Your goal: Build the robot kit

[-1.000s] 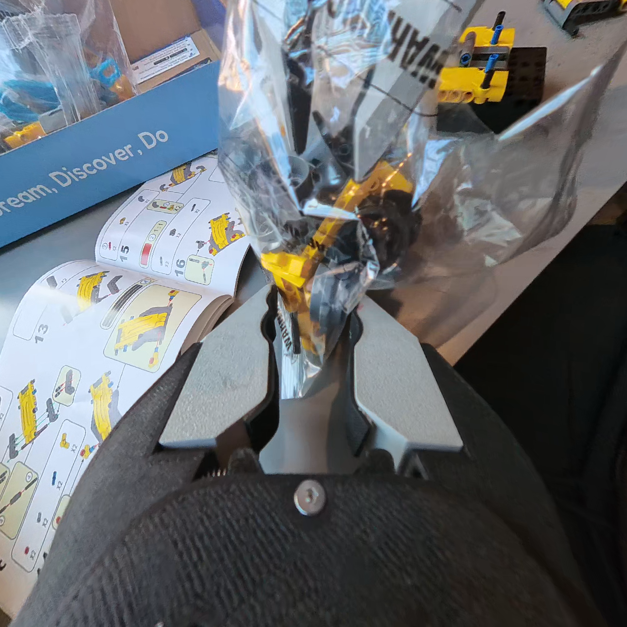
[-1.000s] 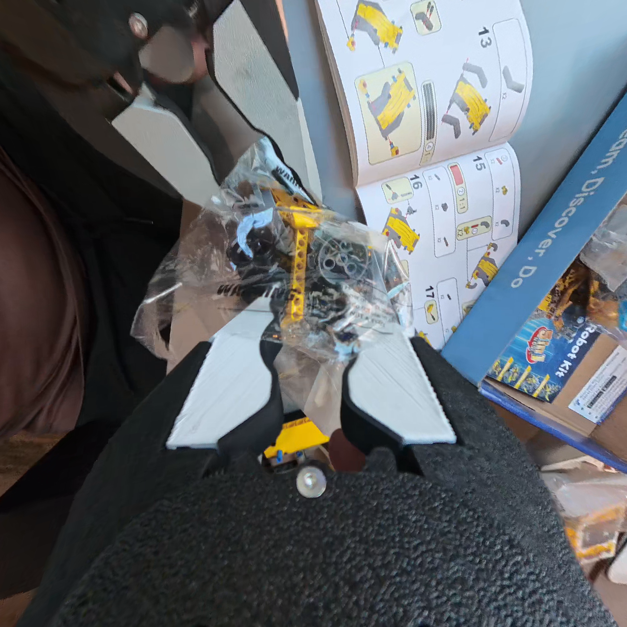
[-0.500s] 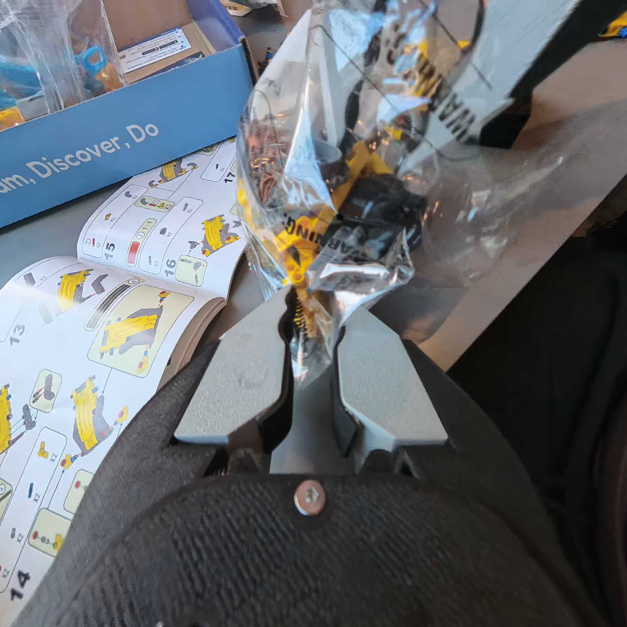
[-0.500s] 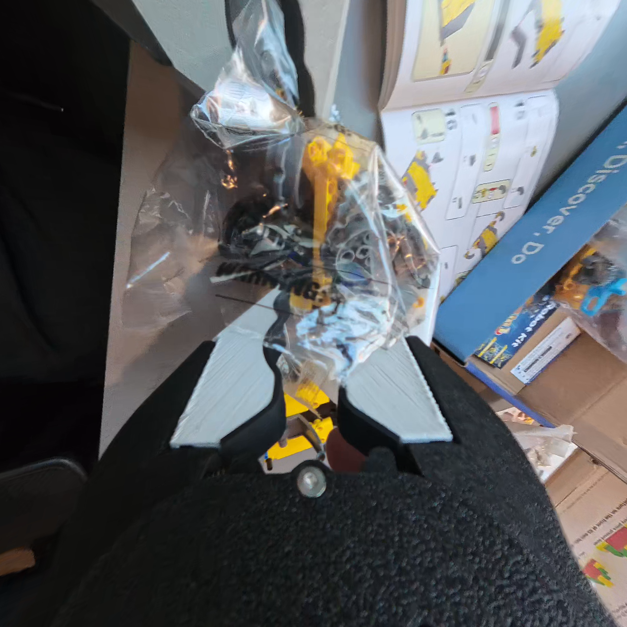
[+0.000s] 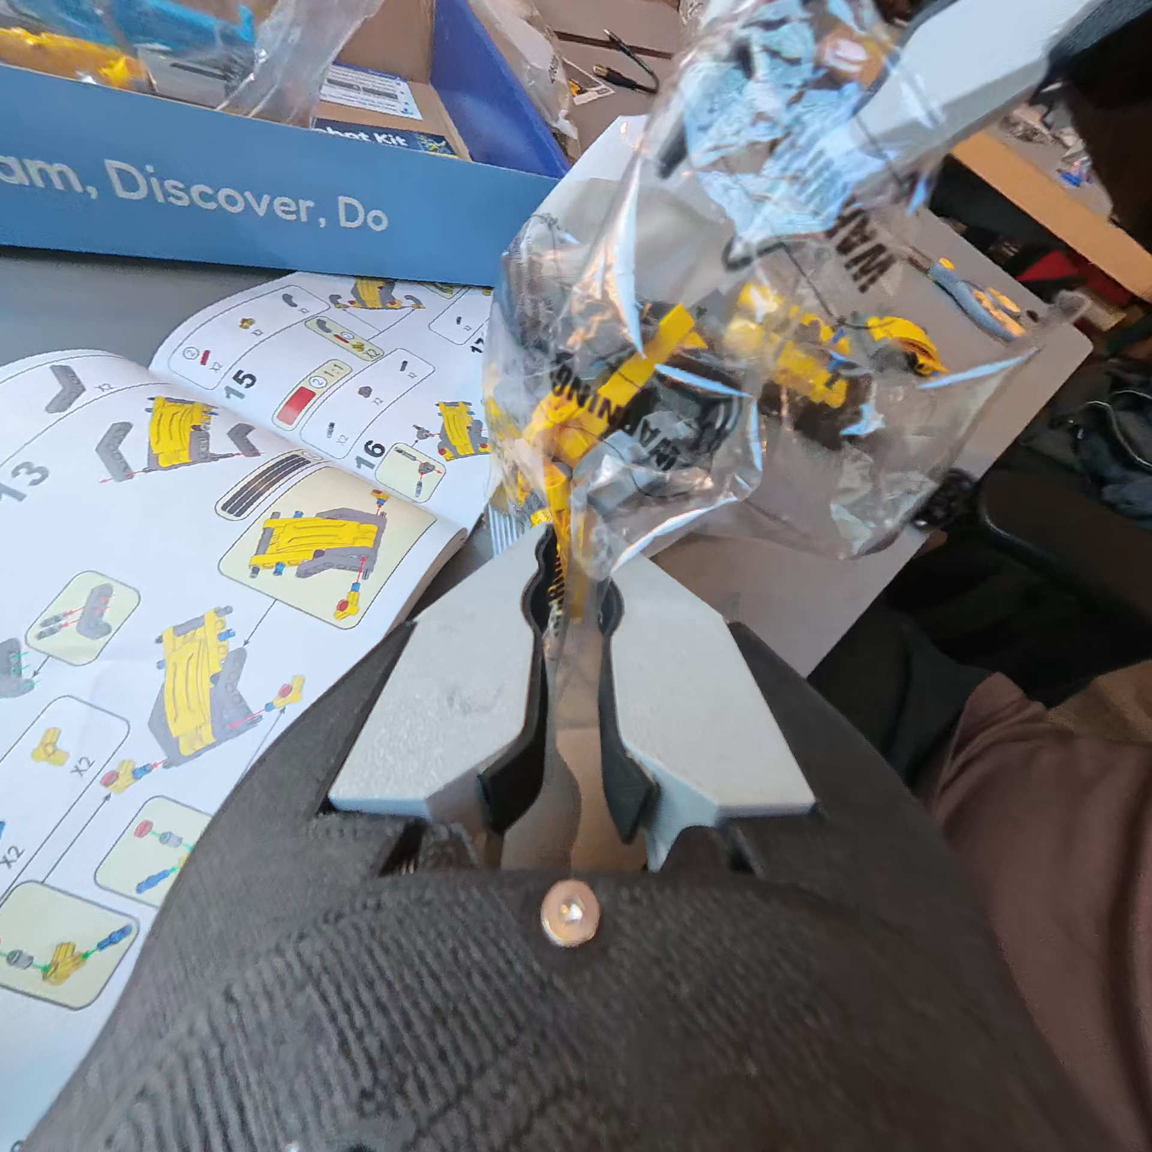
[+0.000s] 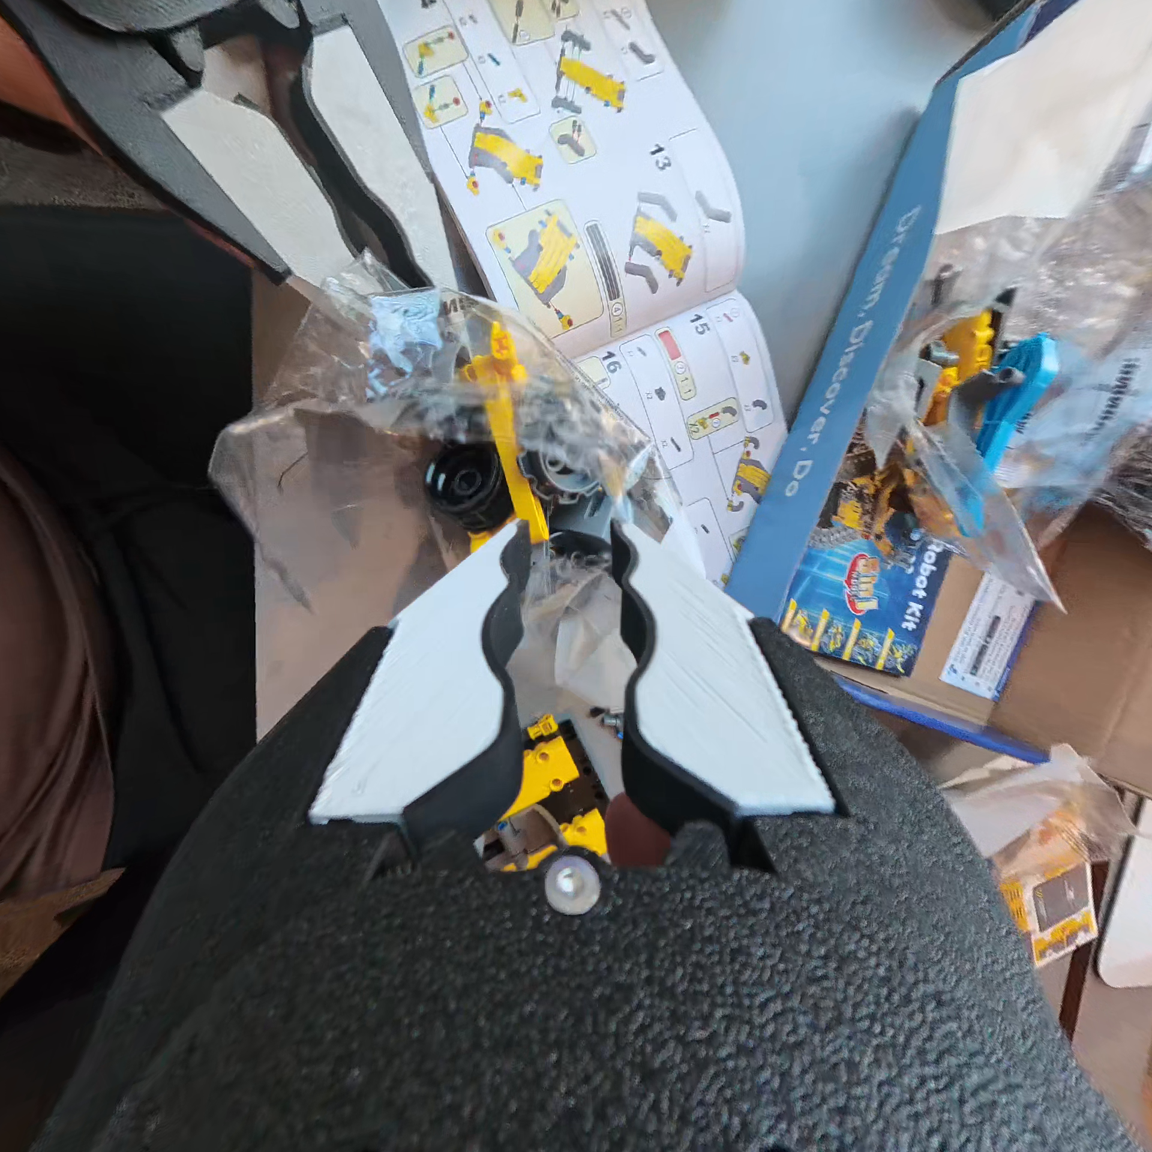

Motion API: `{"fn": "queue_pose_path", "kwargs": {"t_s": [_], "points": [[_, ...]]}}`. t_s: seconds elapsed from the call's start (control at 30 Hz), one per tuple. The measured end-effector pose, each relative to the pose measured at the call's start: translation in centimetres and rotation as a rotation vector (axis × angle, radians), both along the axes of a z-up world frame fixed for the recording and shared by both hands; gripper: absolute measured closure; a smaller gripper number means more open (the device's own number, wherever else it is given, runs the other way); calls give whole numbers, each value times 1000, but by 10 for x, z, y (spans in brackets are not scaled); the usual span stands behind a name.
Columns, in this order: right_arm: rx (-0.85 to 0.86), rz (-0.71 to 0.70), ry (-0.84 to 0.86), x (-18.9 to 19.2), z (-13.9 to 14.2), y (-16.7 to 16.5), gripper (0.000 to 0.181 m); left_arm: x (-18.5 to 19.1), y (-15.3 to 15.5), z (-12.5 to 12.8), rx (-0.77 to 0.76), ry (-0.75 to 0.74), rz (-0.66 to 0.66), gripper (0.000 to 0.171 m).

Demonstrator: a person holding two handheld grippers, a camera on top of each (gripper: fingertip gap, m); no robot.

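Note:
A clear plastic bag [image 5: 686,405] of yellow and black building parts hangs between my two grippers above the table edge. My left gripper [image 5: 570,561] is shut on one bunched end of it, with a yellow part pinched at the tips. My right gripper [image 6: 564,548] is shut on the other end of the bag [image 6: 436,424]; a black wheel and a yellow beam show inside, just past its tips. The right gripper's grey finger [image 5: 972,68] shows at the top right of the left wrist view. The left gripper [image 6: 262,181] shows at the top left of the right wrist view.
An open instruction booklet [image 5: 249,499] lies on the grey table [image 5: 779,592], beside a blue cardboard box [image 5: 218,193]. The box holds another bag of parts [image 6: 997,405]. A yellow and black assembly [image 6: 548,773] sits on the table under the right gripper. A person's clothing fills the near side. There is about 10 cm between the tips of the two grippers.
The left jaws have closed tighter on the bag's end. Both grippers have swung and tilted, and the bag has turned between them, staying held at both ends.

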State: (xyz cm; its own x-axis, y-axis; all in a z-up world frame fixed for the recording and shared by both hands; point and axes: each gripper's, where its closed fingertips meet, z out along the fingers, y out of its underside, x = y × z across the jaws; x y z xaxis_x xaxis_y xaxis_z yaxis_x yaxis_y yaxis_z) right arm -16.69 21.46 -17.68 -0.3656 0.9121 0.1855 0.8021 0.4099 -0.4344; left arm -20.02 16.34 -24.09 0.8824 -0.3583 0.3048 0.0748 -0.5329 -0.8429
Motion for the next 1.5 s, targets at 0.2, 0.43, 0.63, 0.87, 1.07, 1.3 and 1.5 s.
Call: {"fn": "queue_pose_path", "kwargs": {"t_s": [0.2,0.43,0.63,0.87,1.07,1.3,1.5], "points": [[-17,-85,166,63,29,12,143,-4,2,-8,-2,77,42,165],[-132,-340,200,202,-8,44,142,-3,2,-10,-18,62,33,164],[-212,-525,307,300,-35,55,141,-2,1,-11,-14,72,22,161],[-65,-657,692,389,-9,77,134,2,2,-14,-69,24,-10,153],[-20,-906,910,492,-54,100,119,2,6,-17,-79,15,-19,146],[29,-1067,1332,563,-43,102,138,8,3,-20,-113,1,-68,123],[254,-1052,1438,585,15,82,134,8,2,-21,-111,10,-67,123]]}}
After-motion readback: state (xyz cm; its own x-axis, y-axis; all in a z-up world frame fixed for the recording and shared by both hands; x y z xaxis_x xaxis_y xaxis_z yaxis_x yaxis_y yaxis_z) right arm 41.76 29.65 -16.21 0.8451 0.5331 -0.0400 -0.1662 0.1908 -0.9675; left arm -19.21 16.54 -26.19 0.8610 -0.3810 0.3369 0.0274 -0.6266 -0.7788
